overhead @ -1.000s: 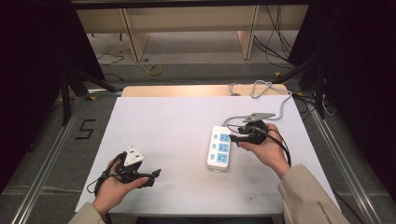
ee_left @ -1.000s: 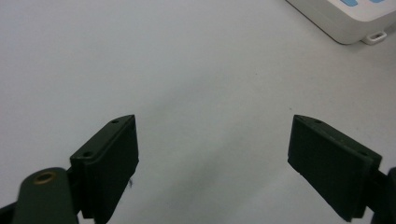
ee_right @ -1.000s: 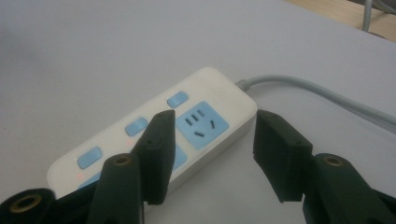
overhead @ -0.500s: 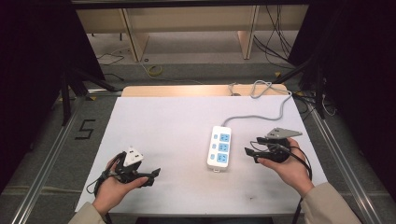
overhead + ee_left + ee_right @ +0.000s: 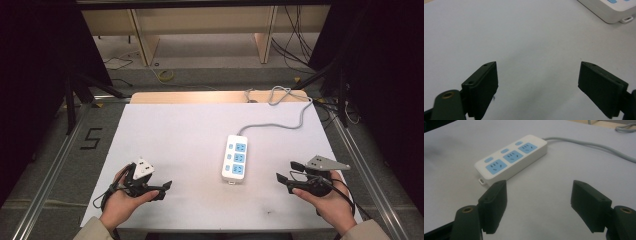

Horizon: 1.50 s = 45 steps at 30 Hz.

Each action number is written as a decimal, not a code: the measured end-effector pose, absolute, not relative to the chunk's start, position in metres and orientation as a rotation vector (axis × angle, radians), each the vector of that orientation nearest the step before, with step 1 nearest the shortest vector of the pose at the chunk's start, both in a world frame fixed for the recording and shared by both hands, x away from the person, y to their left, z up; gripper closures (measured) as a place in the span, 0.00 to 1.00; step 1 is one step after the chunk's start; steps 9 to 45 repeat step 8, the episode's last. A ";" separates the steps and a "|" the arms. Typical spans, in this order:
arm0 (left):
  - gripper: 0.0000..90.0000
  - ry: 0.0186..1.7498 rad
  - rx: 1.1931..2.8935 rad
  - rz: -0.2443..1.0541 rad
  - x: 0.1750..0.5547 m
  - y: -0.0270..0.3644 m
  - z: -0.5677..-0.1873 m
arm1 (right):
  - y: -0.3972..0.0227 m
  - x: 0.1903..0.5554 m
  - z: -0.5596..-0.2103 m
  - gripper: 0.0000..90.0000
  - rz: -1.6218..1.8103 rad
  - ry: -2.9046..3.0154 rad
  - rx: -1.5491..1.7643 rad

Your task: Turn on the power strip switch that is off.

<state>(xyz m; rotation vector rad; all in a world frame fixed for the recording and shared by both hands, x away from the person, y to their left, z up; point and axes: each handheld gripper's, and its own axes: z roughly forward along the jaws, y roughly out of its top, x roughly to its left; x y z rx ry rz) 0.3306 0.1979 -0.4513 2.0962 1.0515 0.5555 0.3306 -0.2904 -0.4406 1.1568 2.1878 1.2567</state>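
While both hands rest near the front edge of the white table [image 5: 175, 130], the power strip [image 5: 235, 158] lies between them, a bit right of centre, flat on the top. It is white with three blue sockets in a row (small blue buttons beside each), and its grey cable [image 5: 280, 117] runs from the far end to the back right and curls off over the wooden edge.

Left gripper [image 5: 162, 189] sits front left in the left hand [image 5: 120, 202], jaws spread wide, nothing between them, pointing right toward the strip but well apart from it. In the left gripper view its jaws hang over bare table with a corner of the strip [image 5: 609, 10] at top right.

Right gripper [image 5: 289, 172] is front right in the right hand [image 5: 327, 205], grey three-cornered plate on top, jaws wide apart and empty, pointing left. In the right gripper view the strip [image 5: 511, 158] lies just ahead of the jaws, apart from them, with its cable [image 5: 589, 145] trailing off to the right.

A "5" [image 5: 91, 138] is marked on the floor left of the table.
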 end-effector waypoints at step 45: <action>0.18 1.051 2.100 0.548 0.332 0.198 -0.452 | -0.296 0.324 -0.441 0.34 1.269 2.162 1.165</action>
